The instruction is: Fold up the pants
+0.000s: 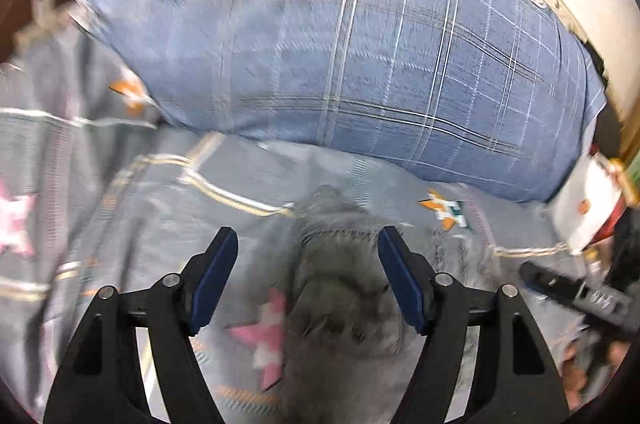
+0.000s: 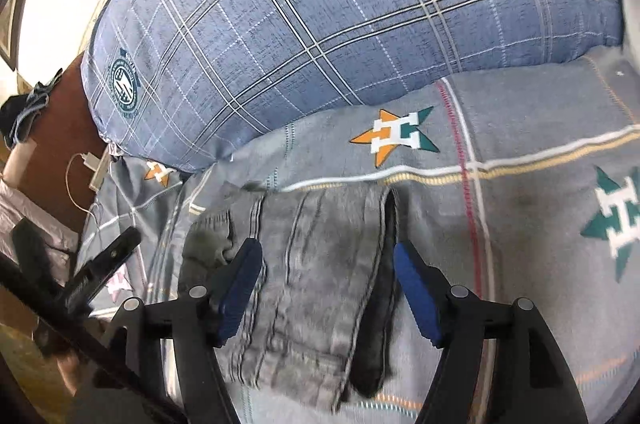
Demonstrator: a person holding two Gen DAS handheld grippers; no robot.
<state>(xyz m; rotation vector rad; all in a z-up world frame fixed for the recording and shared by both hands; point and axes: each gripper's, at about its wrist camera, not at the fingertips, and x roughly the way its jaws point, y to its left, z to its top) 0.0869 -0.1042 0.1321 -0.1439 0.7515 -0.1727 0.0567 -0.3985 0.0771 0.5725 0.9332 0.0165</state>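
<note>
Grey denim pants [image 2: 316, 276] lie folded in a narrow bundle on the grey bedsheet [image 2: 540, 224]. My right gripper [image 2: 326, 264] is open, its blue pads on either side of the bundle, just above it. In the left wrist view the pants [image 1: 340, 288] show blurred as a grey heap between the fingers of my left gripper [image 1: 308, 252], which is open and holds nothing. The right gripper's black body [image 1: 576, 292] shows at the right edge of that view.
A large blue plaid pillow [image 2: 320, 24] lies right behind the pants. The sheet has star prints [image 2: 396, 136]. A brown wooden bed edge [image 2: 52, 152] with a white charger cable [image 2: 80, 176] is at the left. The left gripper [image 2: 100, 268] shows there.
</note>
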